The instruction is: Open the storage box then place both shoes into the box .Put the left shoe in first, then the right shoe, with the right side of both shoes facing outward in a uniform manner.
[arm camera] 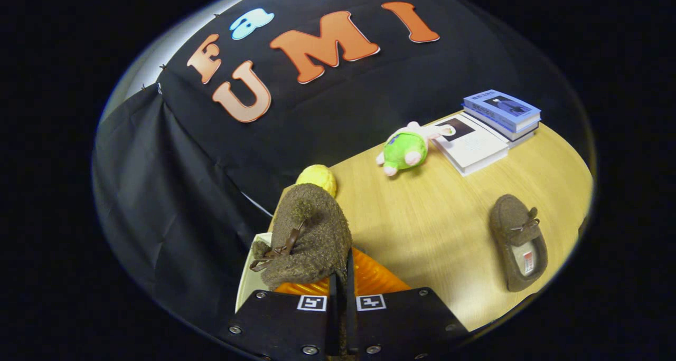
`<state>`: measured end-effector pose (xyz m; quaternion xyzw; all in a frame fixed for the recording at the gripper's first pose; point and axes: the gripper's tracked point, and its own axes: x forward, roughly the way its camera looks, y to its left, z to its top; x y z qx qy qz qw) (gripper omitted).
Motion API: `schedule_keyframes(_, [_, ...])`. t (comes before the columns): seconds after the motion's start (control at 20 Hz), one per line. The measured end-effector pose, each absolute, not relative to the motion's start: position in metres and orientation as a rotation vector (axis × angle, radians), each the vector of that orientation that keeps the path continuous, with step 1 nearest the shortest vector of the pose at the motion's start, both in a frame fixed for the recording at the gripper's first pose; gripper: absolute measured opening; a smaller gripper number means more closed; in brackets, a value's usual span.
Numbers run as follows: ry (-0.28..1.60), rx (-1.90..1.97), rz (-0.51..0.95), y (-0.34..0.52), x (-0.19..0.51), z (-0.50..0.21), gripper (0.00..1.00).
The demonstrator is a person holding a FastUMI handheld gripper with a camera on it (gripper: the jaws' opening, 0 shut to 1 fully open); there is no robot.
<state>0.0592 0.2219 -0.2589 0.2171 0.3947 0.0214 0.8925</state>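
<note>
On the tabletop [422,229], the tool [342,276], fingers pinched on one shoe [309,234], holds it above the box [369,279], its long axis pointing away; the other shoe [518,242] lies rightward.

My gripper [342,276] pinches one shoe [309,234] over the storage box [369,279]. The other shoe [517,242] lies to its right on the table [433,224]. Beyond sit a plush toy [405,149] and books [488,129].

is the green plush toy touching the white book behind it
Touching: in the gripper view the green plush toy has its pale ear lying on the white book. The jaws are shut on a brown shoe.
</note>
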Motion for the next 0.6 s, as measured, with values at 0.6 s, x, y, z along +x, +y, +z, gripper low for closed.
schedule_keyframes(0.6, [0.953, 0.405, 0.084, 0.314, 0.068, -0.311, 0.06])
